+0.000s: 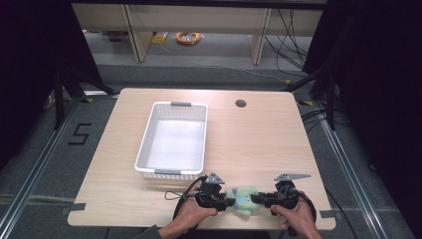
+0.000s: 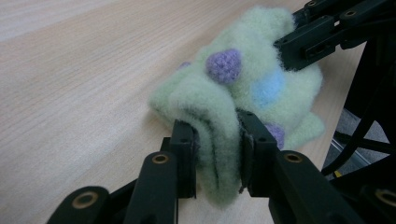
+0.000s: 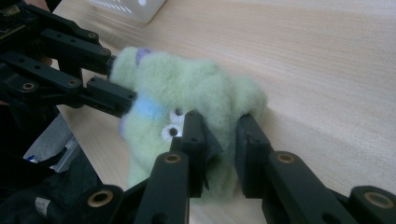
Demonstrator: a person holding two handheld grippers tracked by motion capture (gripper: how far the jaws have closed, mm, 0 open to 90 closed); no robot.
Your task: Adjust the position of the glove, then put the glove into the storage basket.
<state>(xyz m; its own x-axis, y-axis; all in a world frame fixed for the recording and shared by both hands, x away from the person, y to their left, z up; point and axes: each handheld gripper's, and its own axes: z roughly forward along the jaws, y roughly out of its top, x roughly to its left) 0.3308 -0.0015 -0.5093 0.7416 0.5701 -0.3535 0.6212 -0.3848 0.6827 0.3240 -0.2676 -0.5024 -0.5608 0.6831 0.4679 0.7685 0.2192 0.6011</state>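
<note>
A fuzzy pale green plush toy [image 1: 242, 198] with purple and blue spots lies on the wooden table near its front edge. My left gripper [image 1: 228, 202] pinches its left side. In the left gripper view the toy [image 2: 243, 84] bulges up between the two pads [image 2: 183, 154], which squeeze a fold of it, midway at the left gripper [image 2: 217, 156]. My right gripper [image 1: 255, 200] grips the opposite side. In the right gripper view the toy [image 3: 187, 88] shows small white eyes, and the right gripper [image 3: 219, 149] is shut on a fold of the fleece.
A white perforated basket [image 1: 144, 144] stands empty on the table [image 1: 259, 139], behind and left of the grippers. A round cable hole [image 1: 241, 103] sits near the far edge. The table's front edge runs just under both hands.
</note>
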